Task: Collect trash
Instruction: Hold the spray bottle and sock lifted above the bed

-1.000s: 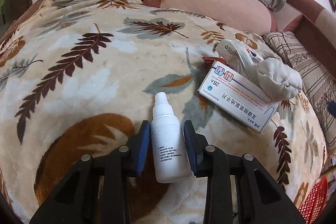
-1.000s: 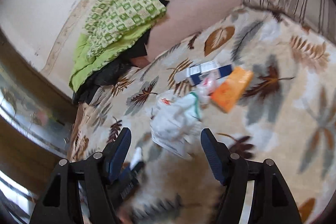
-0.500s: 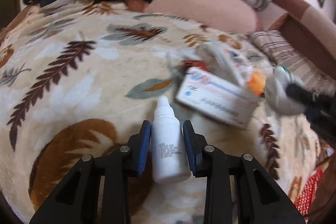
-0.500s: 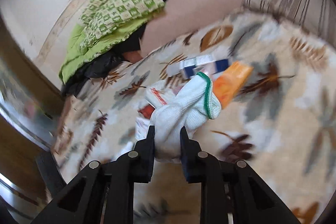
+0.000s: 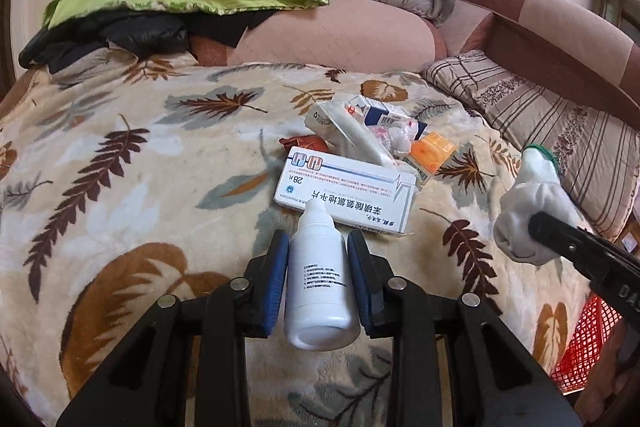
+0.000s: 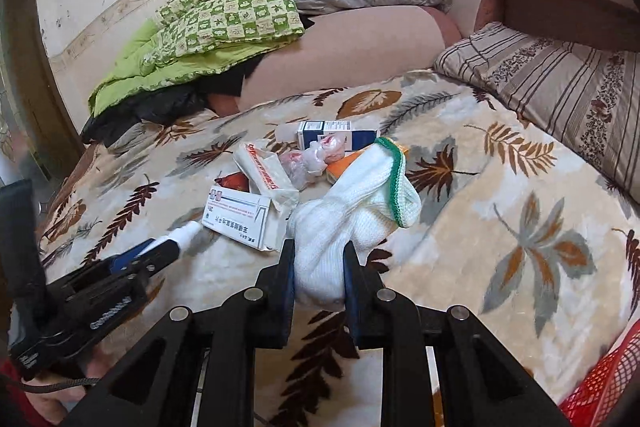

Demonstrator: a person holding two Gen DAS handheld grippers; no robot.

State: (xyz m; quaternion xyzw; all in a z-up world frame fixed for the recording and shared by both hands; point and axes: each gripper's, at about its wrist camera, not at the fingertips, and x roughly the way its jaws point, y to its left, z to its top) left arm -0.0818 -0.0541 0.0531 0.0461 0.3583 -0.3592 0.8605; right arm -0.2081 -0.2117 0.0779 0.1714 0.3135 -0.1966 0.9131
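Since a second ago the right gripper has closed on the glove and carried it off the pile, while the left has raised its bottle clear of the blanket.

Left wrist view: the left gripper (image 5: 318,263) is clamped on a white plastic dropper bottle (image 5: 318,279), nozzle forward, held above the cream leaf-patterned fleece blanket (image 5: 120,187). Just ahead lies the white cardboard medicine box (image 5: 348,197), with a heap of wrappers and smaller cartons behind it (the orange packet (image 5: 432,151) among them). At the right edge the white knitted glove with a green cuff (image 5: 528,211) hangs from the other tool; a red mesh plastic basket (image 5: 584,343) shows below it.

Right wrist view: the right gripper (image 6: 319,269) pinches the glove (image 6: 352,215) at its lower end, lifted off the blanket (image 6: 500,227). The basket's corner (image 6: 600,399) sits at the lower right.

Both picks look done; the step in hand is carrying. Next, each load wants bringing over the basket and releasing inside it.
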